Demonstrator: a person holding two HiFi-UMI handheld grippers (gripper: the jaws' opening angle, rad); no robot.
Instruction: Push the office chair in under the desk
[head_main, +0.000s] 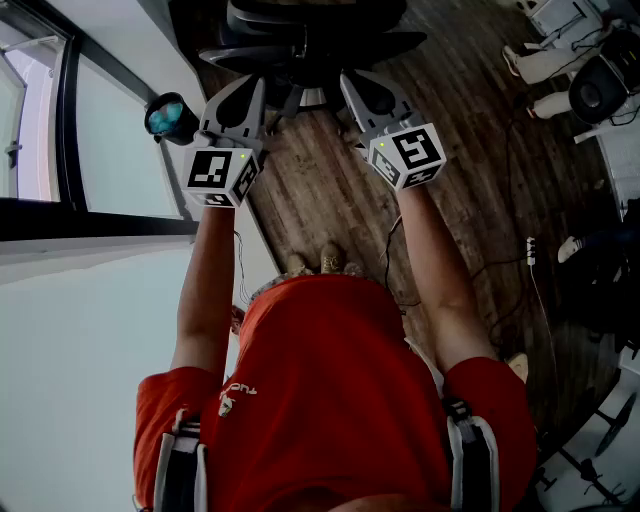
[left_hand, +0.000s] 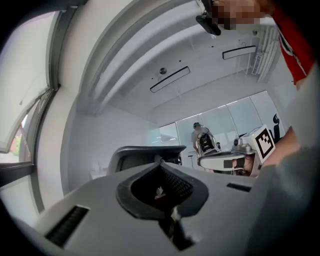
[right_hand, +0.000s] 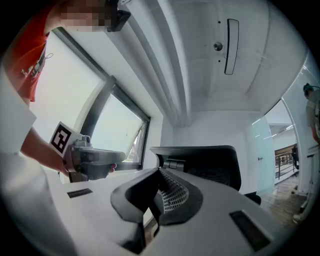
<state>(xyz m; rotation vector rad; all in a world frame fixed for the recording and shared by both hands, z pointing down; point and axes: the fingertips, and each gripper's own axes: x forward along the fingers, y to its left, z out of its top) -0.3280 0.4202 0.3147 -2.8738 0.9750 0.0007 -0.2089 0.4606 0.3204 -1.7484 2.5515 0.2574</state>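
The black office chair (head_main: 310, 40) stands at the top of the head view on a dark wooden floor, straight ahead of me. Both grippers are held out towards it side by side. My left gripper (head_main: 243, 100) and right gripper (head_main: 368, 98) are both shut with nothing between the jaws. In the left gripper view the shut gripper (left_hand: 161, 162) points at the chair's backrest (left_hand: 150, 152), which stands a short way ahead. The right gripper (right_hand: 160, 171) likewise faces the backrest (right_hand: 205, 165). I cannot tell whether either one touches the chair. No desk can be made out.
A dark-framed window (head_main: 70, 110) and white wall run along the left. A teal object (head_main: 170, 118) sits beside the left gripper. Cables (head_main: 520, 260) trail on the floor at right, with other people's feet (head_main: 540, 65) and equipment at upper right. A person (left_hand: 202, 137) stands far off behind glass.
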